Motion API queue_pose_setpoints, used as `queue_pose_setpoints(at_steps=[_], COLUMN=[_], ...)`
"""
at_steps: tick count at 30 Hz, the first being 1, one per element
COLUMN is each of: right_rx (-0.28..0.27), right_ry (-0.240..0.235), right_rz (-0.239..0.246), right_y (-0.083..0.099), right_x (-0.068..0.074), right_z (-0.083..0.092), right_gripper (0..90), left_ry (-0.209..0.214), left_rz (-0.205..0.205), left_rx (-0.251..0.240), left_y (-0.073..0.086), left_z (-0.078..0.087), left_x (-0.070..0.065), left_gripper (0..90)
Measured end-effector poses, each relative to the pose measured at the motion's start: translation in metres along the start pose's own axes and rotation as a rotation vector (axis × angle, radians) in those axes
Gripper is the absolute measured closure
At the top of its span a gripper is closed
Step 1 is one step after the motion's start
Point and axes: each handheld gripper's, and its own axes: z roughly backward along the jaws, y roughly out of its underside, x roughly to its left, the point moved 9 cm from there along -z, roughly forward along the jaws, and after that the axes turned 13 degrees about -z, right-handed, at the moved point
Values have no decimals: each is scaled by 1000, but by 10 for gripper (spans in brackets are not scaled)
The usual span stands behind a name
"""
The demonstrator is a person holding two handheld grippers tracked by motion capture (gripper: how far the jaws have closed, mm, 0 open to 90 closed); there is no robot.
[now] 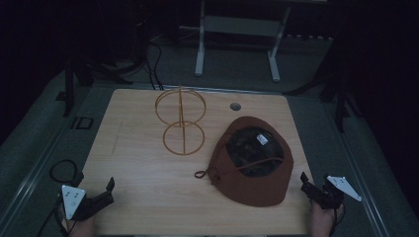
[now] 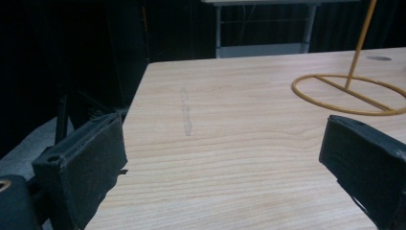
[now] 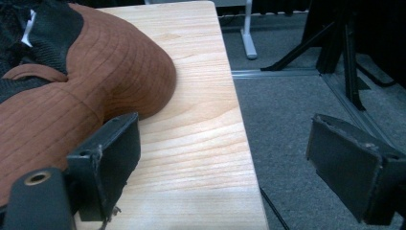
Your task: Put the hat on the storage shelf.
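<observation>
table (image 1: 148,197): light wood, grommet hole (image 1: 235,106) 1 o'clock | wire stand (image 1: 182,121) 11 o'clock | brown hat (image 1: 257,190) upturned, 4 o'clock

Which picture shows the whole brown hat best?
The high view: the brown cloth hat lies upside down on the wooden table, with its whole brim, dark lining and cord in sight. The right gripper view shows just part of its stitched brim and lining up close. The left gripper view looks at bare table.
</observation>
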Motion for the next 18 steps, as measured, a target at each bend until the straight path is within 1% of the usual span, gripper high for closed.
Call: queue_pose_setpoints(at_steps=[1, 2, 3, 4, 8, 9, 10, 12, 13, 16, 18], right_rx=[-2, 9, 10, 14, 33, 38, 51, 62, 69, 80, 88], right_ry=[-8, -18, -21, -22, -28, -26, -23, -43, -48, -79, -102], right_rz=[4, 22, 23, 28, 25, 30, 48, 72, 75, 93, 106], right_y=[0, 0, 0, 0, 0, -1, -3, -10, -12, -26, -35], right_x=[1, 3, 4, 4, 4, 4, 6, 15, 17, 32, 42], right_z=[0, 0, 0, 0, -1, -1, 0, 3, 3, 7, 8], right_gripper=[115, 119, 132, 131, 131, 131, 131, 131, 131, 132, 133], left_ry=[2, 7, 8, 11, 16, 22, 28, 37, 36, 45, 55], left_rz=[0, 3, 3, 2, -3, -10, -18, -19, -26, -48, -41], left_rx=[2, 1, 2, 1, -2, -5, -2, 1, 7, 27, 38], left_y=[0, -1, -1, -1, -2, -3, -4, -4, -4, -3, -3], left_z=[0, 0, 0, 0, 0, -1, -1, -2, -2, -3, -4], left_x=[0, -2, -2, -3, -5, -7, -9, -11, -12, -15, -18], left_gripper=[26, 26, 26, 26, 26, 26, 26, 26, 26, 26, 26])
